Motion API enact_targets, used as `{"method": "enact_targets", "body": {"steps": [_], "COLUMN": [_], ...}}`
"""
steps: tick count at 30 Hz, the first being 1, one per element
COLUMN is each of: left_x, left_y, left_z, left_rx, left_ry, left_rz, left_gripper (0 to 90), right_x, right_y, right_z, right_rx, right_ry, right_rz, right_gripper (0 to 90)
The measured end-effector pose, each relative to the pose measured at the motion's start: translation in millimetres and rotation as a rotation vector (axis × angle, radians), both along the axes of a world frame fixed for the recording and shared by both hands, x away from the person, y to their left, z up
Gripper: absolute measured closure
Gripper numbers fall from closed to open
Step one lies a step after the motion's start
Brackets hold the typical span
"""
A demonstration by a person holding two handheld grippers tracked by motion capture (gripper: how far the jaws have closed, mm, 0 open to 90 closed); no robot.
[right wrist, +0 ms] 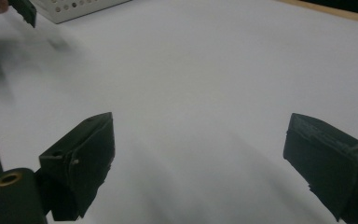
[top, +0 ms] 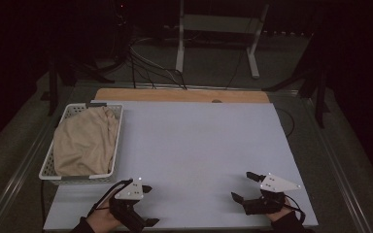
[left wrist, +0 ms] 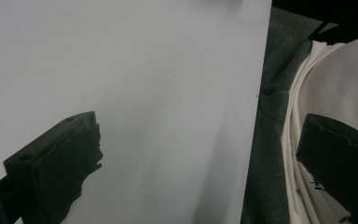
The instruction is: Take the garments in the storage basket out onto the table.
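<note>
- The counter (top: 199, 141) lies bare from its near edge to the wooden strip (top: 182, 95) at the back, so either gripper could pass freely.
- The one obstacle is the white basket (top: 58, 175) of beige cloth (top: 85, 141), at the left edge.

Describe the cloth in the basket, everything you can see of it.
The tan cloth is a soft, matte fabric, plain with no visible pattern, bunched in loose folds. It fills the white perforated basket at the table's left edge, heaped roughly to the rim, with a fold rising near the basket's far right corner. It touches only the basket. Both grippers are apart from it, near the table's front edge, jaws open and empty.
</note>
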State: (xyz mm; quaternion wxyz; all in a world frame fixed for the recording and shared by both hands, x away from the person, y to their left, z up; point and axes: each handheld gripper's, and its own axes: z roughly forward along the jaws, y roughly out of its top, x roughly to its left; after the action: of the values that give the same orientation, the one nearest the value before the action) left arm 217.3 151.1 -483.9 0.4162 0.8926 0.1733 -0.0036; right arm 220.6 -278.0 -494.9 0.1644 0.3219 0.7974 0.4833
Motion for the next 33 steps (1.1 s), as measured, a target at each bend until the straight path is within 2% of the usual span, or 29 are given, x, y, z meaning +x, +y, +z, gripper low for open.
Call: {"method": "enact_targets", "body": {"steps": [6, 9, 14, 18, 22, 23, 28, 33], "left_x": [1.0, 2.1, 5.2, 9.8, 11.9, 13.6, 18.4, 23.8], "left_y": [2.2, 5.2, 8.7, 12.1, 13.7, 15.0, 19.8, 30.9], "left_z": [12.2, 20.2, 30.4, 44.9, 55.5, 62.9, 73.6, 91.7], "left_rx": [0.018, 0.006, 0.004, 0.02, 0.005, 0.007, 0.03, 0.038], "left_ry": [-0.006, -0.022, -0.022, -0.024, -0.028, -0.041, -0.039, -0.049], "left_rz": [-0.009, -0.006, -0.007, -0.003, -0.004, 0.001, 0.008, 0.036], "left_gripper": [0.2, 0.2, 0.2, 0.2, 0.2, 0.2, 0.2, 0.2], "right_x": [-1.1, -0.7, -0.6, -0.8, -0.8, -0.3, -0.4, 0.0], "right_y": [1.9, 2.0, 2.9, 4.3, 4.1, 3.7, 4.5, 5.7], "right_z": [4.6, 5.8, 5.8, 7.3, 8.1, 8.5, 9.8, 10.1], "right_rx": [0.019, 0.04, 0.039, 0.057, 0.065, 0.069, 0.072, 0.073], "right_ry": [-0.012, -0.019, -0.021, -0.022, -0.029, -0.028, -0.032, -0.037], "right_rz": [-0.003, 0.001, 0.005, 0.014, 0.014, 0.01, 0.014, 0.018], "right_gripper": [9.9, 10.2, 10.2, 10.1, 10.2, 10.2, 10.2, 10.2]}}
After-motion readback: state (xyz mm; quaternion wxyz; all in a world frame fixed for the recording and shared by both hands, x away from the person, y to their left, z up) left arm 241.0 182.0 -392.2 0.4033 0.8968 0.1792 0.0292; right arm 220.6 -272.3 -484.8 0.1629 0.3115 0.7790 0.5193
